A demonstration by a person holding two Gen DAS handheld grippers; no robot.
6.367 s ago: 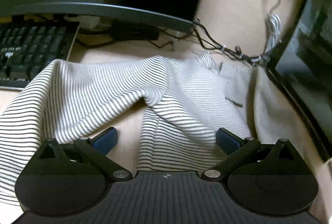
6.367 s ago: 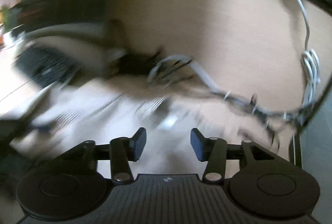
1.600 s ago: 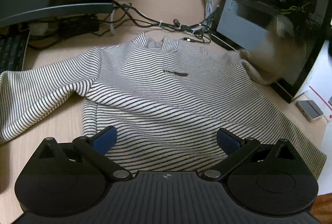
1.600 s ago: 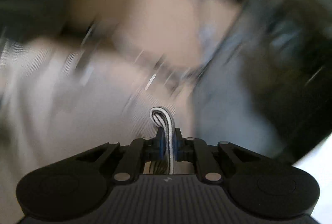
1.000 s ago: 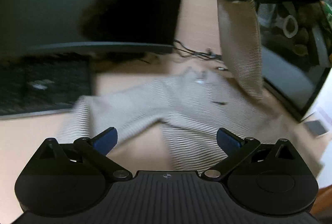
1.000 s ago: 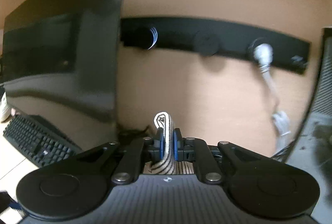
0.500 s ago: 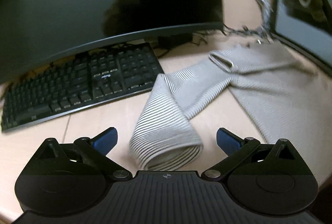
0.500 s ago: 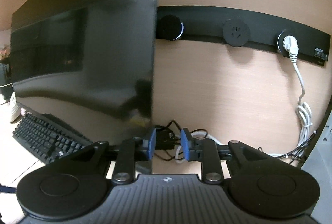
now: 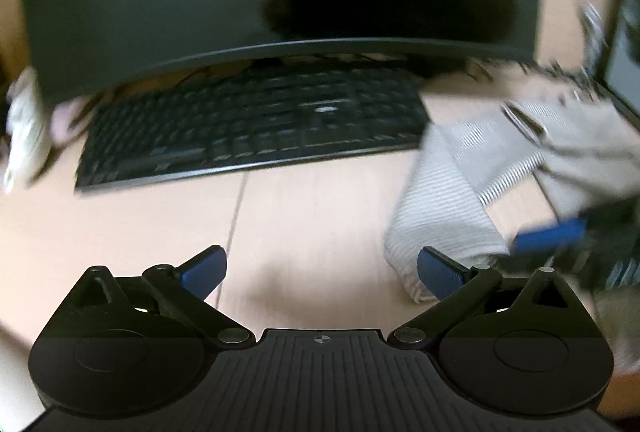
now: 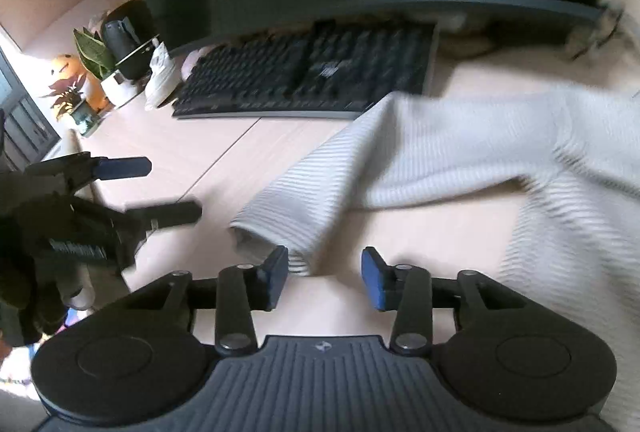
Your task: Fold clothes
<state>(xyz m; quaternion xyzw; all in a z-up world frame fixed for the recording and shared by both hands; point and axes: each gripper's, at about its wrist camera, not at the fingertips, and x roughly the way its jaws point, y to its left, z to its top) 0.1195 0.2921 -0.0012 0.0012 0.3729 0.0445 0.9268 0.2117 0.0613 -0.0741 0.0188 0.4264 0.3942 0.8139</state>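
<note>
Right gripper dropped to the sleeve cuff, half-spread, left gripper wide beside it

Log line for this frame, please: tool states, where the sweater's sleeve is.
left tool: open, empty | right tool: open, at sleeve cuff | sweater: on desk, sleeve toward keyboard

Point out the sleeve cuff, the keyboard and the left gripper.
sleeve cuff (image 10: 260, 238): right wrist view, on the open end of the striped sleeve.
keyboard (image 9: 256, 128): left wrist view, on the middle keys.
left gripper (image 9: 322, 270): left wrist view, midway between its open fingers.
</note>
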